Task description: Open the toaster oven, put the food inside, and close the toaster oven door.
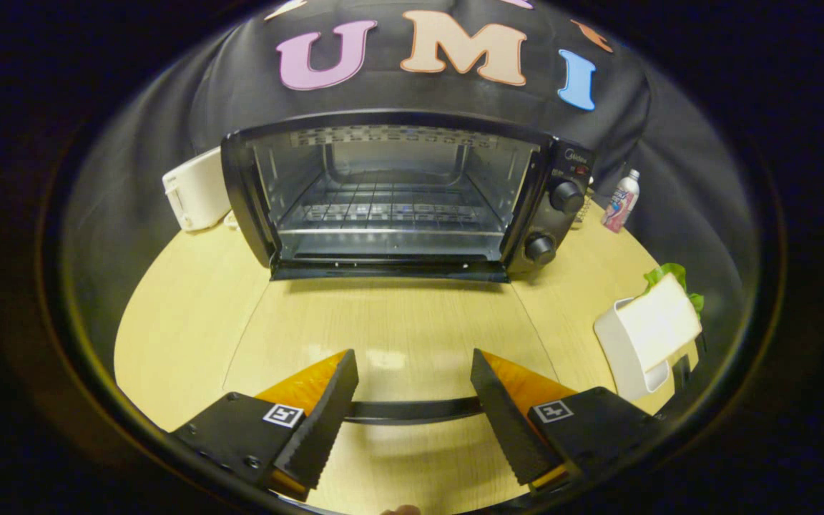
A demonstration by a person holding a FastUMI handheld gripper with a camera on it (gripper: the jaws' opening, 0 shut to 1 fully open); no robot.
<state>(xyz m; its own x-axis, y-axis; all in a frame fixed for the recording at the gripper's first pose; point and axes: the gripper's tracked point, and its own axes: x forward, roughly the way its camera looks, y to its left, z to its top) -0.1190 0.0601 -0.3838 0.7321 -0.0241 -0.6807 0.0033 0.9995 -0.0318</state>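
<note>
The black toaster oven (398, 193) stands at the back of the wooden table with its door open. The glass door (390, 322) lies flat towards me, and its dark handle bar (412, 410) runs across between my fingers. Inside, the wire rack (383, 211) looks bare. My gripper (412, 354) is open just above the door's handle end, with nothing between its fingers. Something green and leafy (673, 275) pokes out behind a white container (644, 340) to the right of the fingers.
A white appliance (194, 189) sits against the oven's left side. A small bottle (621, 202) stands right of the oven, past its two knobs (553, 222). Bare tabletop (183, 315) lies left of the open door.
</note>
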